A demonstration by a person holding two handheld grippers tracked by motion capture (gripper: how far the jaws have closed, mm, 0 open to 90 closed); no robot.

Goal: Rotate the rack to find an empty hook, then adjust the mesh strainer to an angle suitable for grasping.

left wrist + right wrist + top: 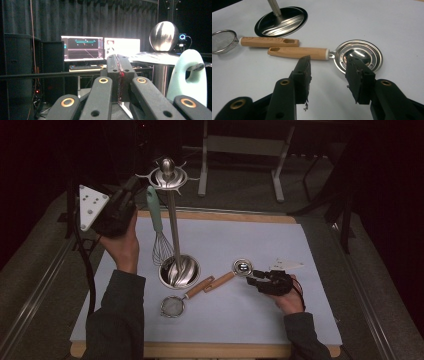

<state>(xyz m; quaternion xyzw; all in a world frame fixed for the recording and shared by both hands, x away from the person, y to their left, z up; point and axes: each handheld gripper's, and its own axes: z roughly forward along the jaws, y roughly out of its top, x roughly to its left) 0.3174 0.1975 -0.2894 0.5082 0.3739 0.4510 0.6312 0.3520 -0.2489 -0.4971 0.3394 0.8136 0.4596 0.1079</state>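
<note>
The room is dim, with dark curtains (75, 17) behind two lit monitors (82, 48) on a desk. A grey floor (240, 185) surrounds the wooden bench (215, 215), and beyond it stands what looks like a metal frame (245, 145).

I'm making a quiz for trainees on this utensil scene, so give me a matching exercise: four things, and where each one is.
1 whisk
2 strainer
3 steel spoon
4 left claw

A lying just ahead of the open right claw
B hanging from the rack
C shut, up beside the rack's top
D lying nearest the table's front edge

Pairs: 1-B, 2-D, 3-A, 4-C
</note>
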